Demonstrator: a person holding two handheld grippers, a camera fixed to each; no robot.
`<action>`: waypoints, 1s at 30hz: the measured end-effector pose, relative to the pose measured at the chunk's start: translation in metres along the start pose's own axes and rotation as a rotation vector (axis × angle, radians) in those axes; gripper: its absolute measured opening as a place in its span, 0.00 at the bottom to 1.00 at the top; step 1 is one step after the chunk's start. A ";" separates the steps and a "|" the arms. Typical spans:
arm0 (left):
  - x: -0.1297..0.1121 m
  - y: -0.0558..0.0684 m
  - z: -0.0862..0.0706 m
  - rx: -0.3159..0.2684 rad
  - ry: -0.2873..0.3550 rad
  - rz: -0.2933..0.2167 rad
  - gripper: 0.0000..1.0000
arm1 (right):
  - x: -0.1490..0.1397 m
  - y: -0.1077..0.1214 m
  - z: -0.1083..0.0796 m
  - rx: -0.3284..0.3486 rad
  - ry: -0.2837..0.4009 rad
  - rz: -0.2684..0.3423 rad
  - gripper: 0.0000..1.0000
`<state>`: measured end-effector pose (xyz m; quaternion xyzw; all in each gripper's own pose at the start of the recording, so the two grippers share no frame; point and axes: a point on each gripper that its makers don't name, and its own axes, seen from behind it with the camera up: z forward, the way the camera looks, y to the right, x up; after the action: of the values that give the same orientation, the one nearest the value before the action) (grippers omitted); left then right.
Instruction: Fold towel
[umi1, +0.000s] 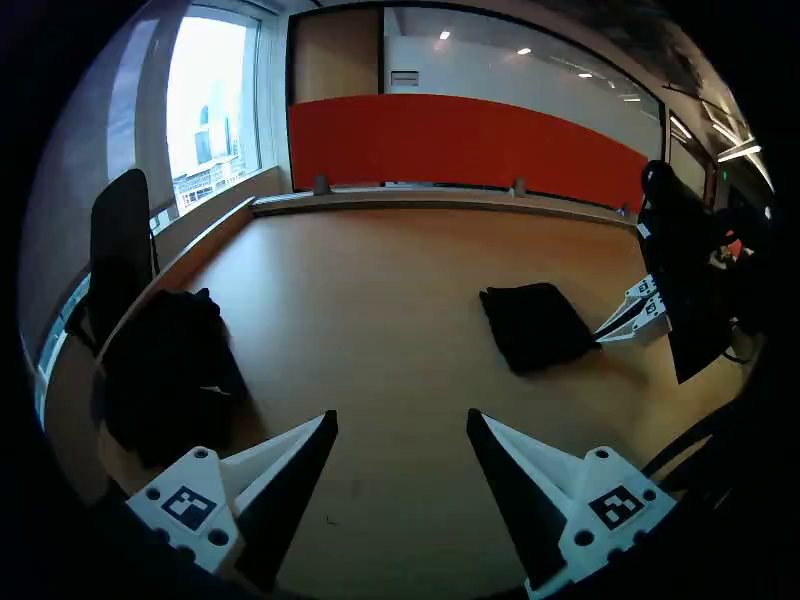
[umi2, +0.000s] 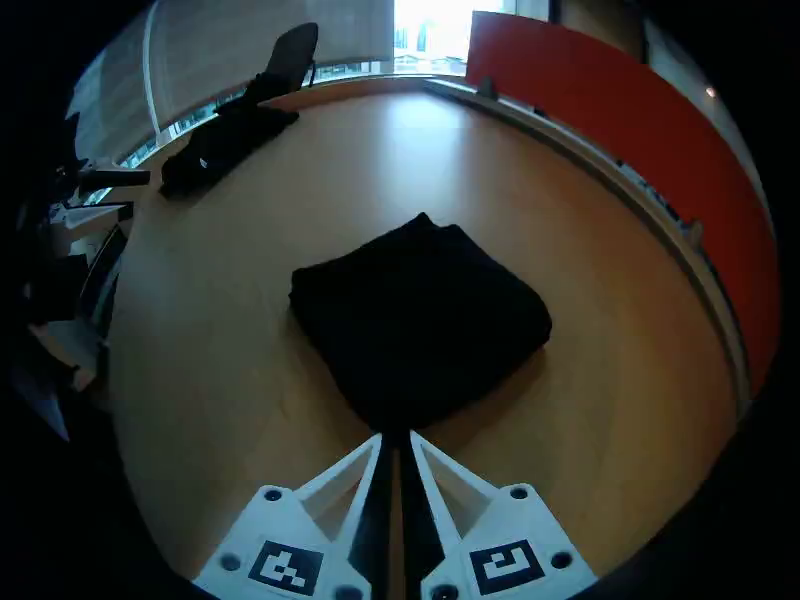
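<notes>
A folded black cloth towel (umi2: 420, 320) lies on the light wooden table (umi2: 610, 400), the right gripper (umi2: 397, 438) closed at its near edge, the left gripper (umi1: 400, 414) spread open.

L tongs (umi1: 400, 432) wide | blk towel (umi1: 535, 325) folded | R tongs (umi1: 601, 336) at edge

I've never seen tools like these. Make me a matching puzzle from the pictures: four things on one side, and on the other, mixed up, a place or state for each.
Things:
1. left gripper
2. right gripper
3. towel
4. red panel

Places or states:
a. folded, lying flat on the table
b. fingers wide apart
c. standing along the table's far edge
d. fingers drawn together, tips at the towel's edge

Pairs: 1-b, 2-d, 3-a, 4-c.
</notes>
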<state>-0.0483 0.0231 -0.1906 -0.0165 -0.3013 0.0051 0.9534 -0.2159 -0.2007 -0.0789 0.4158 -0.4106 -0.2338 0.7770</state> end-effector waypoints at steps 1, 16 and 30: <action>0.000 0.000 0.000 -0.001 0.001 0.000 0.96 | 0.004 0.001 -0.002 -0.004 0.010 -0.001 0.04; 0.015 0.000 0.004 -0.020 0.027 0.016 0.96 | 0.084 0.031 -0.043 -0.084 0.166 -0.033 0.04; 0.031 -0.002 0.002 -0.033 0.055 0.037 0.96 | 0.148 0.052 -0.084 -0.148 0.287 -0.066 0.04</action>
<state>-0.0245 0.0220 -0.1709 -0.0381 -0.2745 0.0174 0.9607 -0.0629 -0.2382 0.0041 0.3996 -0.2632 -0.2270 0.8482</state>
